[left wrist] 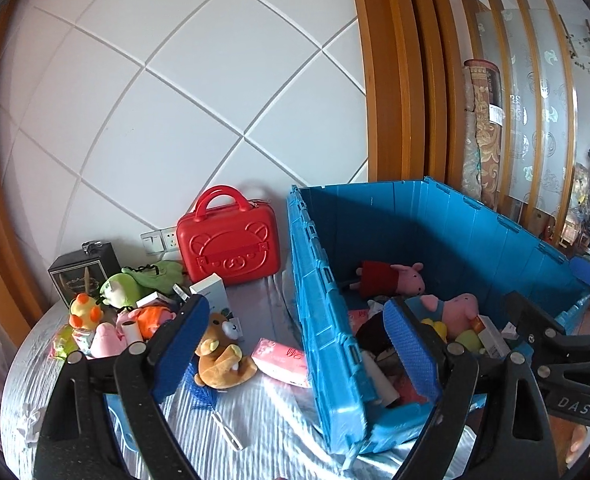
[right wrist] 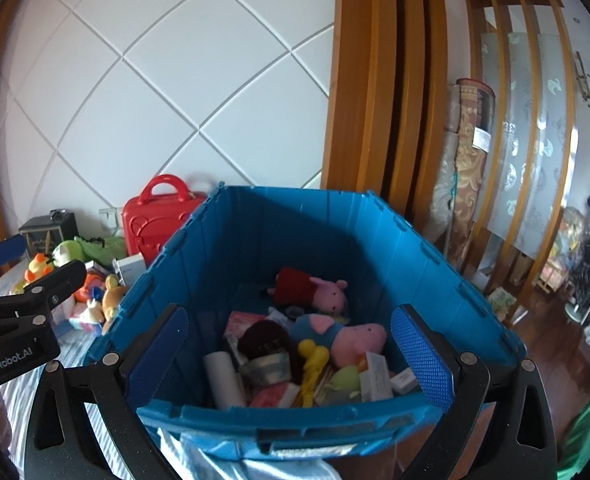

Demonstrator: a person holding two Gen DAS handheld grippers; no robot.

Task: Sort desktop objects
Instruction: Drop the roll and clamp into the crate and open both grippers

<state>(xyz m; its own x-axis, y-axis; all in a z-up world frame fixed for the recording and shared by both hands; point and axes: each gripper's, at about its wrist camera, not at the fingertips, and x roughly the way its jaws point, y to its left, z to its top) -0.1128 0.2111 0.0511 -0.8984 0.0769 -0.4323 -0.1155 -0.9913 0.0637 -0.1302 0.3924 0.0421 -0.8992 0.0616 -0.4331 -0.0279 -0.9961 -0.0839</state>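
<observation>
Both grippers are seen with jaws spread wide and nothing held between them. The right gripper [right wrist: 289,356] is aimed into the blue bin [right wrist: 379,412], whose near rim lies just below its jaws; between and beyond the pads, a white roll [right wrist: 225,378], a yellow toy [right wrist: 313,360] and two pig plushes [right wrist: 359,338] are already stowed. The left gripper [left wrist: 295,344] straddles the bin's left wall. Just past its left pad a bear plush [left wrist: 219,356] lies unsorted, a pink pack [left wrist: 281,360] between the jaws, more toys [left wrist: 107,316] farther left, and a red case [left wrist: 228,246] at the back. The step is judged a return for another pick: the left jaws would need swinging left and closing on the bear.
</observation>
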